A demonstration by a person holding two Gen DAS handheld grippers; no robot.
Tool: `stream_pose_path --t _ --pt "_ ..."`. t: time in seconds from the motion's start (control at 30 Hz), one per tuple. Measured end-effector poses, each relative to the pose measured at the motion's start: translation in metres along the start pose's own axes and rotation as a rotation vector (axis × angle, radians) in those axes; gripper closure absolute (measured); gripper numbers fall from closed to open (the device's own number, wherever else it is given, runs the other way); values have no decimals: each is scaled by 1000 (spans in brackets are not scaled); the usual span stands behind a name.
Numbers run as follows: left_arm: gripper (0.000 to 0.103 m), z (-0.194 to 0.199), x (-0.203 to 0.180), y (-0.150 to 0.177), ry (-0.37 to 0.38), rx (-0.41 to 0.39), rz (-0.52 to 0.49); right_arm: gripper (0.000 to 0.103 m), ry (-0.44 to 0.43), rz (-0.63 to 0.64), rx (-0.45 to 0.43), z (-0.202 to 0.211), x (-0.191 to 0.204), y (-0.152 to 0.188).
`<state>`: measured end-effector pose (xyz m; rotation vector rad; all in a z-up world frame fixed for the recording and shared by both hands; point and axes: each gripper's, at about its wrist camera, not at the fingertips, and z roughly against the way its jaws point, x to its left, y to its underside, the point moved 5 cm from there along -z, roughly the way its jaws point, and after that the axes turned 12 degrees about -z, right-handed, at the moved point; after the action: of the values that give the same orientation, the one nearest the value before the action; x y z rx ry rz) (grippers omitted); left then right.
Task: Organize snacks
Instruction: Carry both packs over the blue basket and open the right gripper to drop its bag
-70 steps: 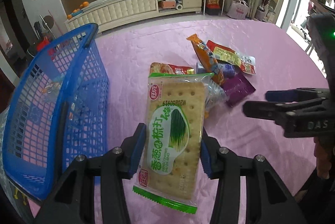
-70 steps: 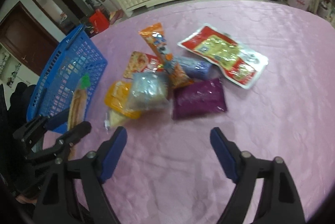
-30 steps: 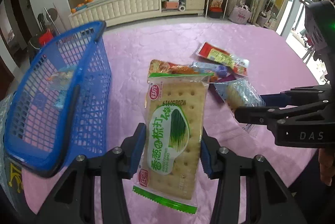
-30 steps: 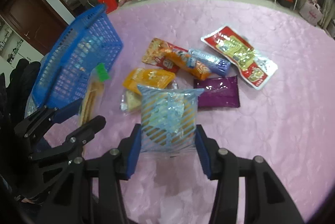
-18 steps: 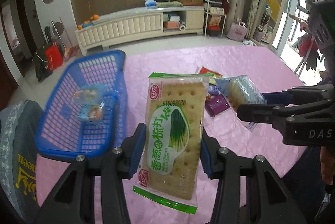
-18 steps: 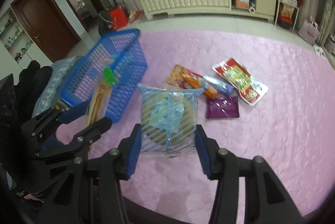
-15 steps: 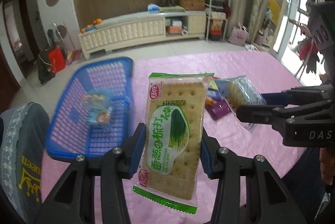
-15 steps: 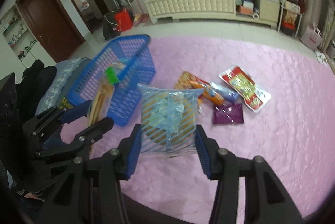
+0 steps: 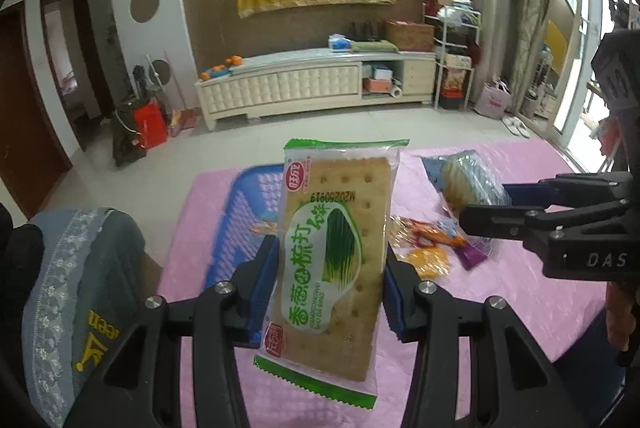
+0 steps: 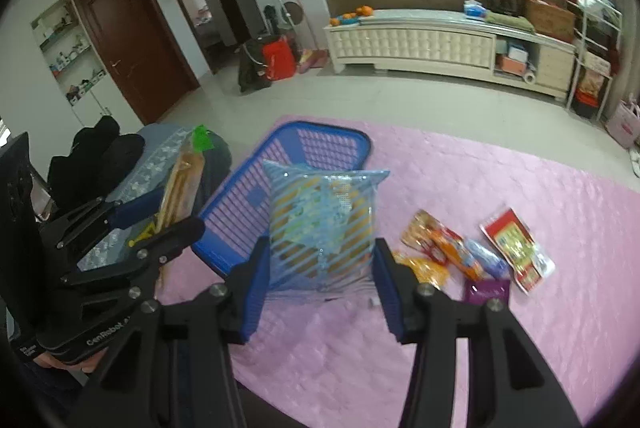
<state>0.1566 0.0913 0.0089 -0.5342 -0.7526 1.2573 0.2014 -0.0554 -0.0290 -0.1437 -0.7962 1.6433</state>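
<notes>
Both packets are in grip and held above the table (image 10: 540,328), transport step toward the blue basket (image 10: 320,144). Left gripper (image 9: 330,288): jaws partly closed, pads pressing the sides of the green cracker packet (image 9: 336,260), which stands upright. Right gripper (image 10: 320,268): jaws part-closed on the blue striped packet (image 10: 322,224). Basket sits at the table's far left edge. Loose snacks (image 10: 472,256) remain mid-table, right of the basket. Next move likely calls for bringing each packet over the basket opening, then letting go there
</notes>
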Motion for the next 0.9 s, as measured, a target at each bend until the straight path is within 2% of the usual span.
stream_pose_path --t 0.17,0.4,0.63,0.9 --pt "58 -4 27 -8 -25 -12 41 49 -14 20 18 -25 20 -18" --pt "58 -36 66 -8 -36 19 84 49 -17 28 63 -68 33 -37" --pt "58 -75 86 0 -8 56 120 49 23 28 111 -108 33 -46" --pt "58 -110 91 7 17 94 145 49 91 26 164 -146 21 -50"
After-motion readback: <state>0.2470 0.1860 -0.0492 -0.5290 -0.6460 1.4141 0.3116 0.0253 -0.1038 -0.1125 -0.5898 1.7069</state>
